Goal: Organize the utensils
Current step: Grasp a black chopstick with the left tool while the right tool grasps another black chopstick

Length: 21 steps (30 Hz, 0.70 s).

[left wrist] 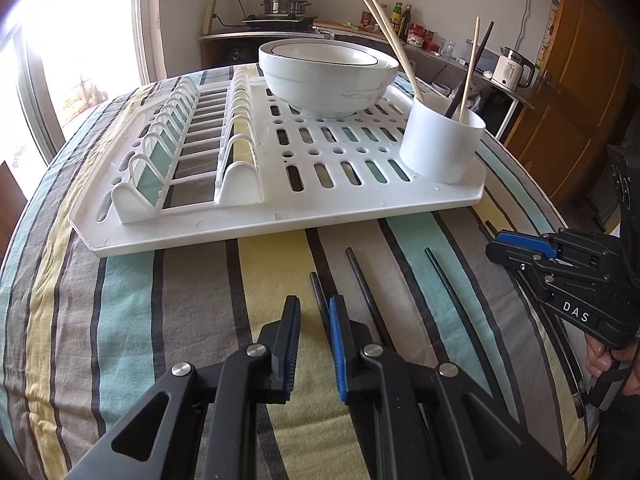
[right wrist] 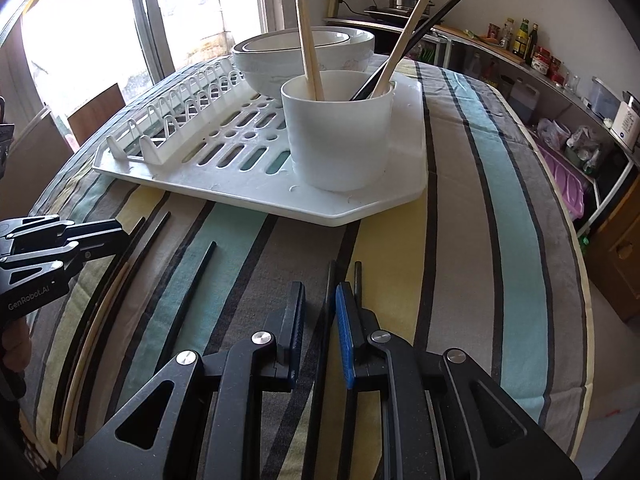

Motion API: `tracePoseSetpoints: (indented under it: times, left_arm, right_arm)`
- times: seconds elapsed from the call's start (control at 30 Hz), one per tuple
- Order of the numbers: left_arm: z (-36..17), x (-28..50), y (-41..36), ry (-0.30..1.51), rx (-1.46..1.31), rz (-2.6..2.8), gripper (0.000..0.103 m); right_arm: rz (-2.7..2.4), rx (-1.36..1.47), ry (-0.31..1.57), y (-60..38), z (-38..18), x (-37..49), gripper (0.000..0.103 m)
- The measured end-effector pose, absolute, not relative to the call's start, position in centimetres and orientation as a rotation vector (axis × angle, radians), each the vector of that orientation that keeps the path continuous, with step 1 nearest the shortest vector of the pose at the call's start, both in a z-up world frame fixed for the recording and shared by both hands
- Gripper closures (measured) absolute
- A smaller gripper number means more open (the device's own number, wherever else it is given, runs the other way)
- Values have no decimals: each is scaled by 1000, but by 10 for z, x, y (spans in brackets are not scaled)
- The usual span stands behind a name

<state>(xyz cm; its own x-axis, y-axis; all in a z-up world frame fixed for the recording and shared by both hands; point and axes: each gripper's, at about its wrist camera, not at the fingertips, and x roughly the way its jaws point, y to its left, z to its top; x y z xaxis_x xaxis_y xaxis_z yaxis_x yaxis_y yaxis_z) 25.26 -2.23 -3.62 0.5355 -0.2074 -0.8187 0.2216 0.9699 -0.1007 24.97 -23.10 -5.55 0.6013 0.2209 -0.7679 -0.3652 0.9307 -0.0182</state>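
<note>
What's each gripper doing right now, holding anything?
Left gripper: jaws slightly open around a black chopstick, not gripping it.
Right gripper: jaws slightly open around another black chopstick, not gripping it.

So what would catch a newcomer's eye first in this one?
The white dish rack on the striped tablecloth, with stacked bowls at its back and a white cup of chopsticks at its near corner. In front, black chopsticks lie loose on the cloth.

Black chopsticks (left wrist: 362,280) lie flat on cloth; others stand in cup (left wrist: 440,140).
</note>
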Motion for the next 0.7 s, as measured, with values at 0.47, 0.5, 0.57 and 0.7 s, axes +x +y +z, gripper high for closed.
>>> tracePoseSetpoints:
  times: [0.47, 0.5, 0.57, 0.7]
  left_arm:
    - [-38, 258, -41, 985, 127, -212, 87]
    - [-38, 257, -41, 980, 133, -212, 87]
    - [-38, 257, -42, 974, 144, -204, 95]
    - [-37, 258, -37, 974, 132, -220, 97]
  right_arm:
    - [337, -180, 866, -228, -55, 250, 90]
    - [339, -180, 866, -228, -55, 251, 91]
    - [341, -182, 866, -227, -55, 251, 96]
    - [344, -178, 868, -226, -55, 252, 99]
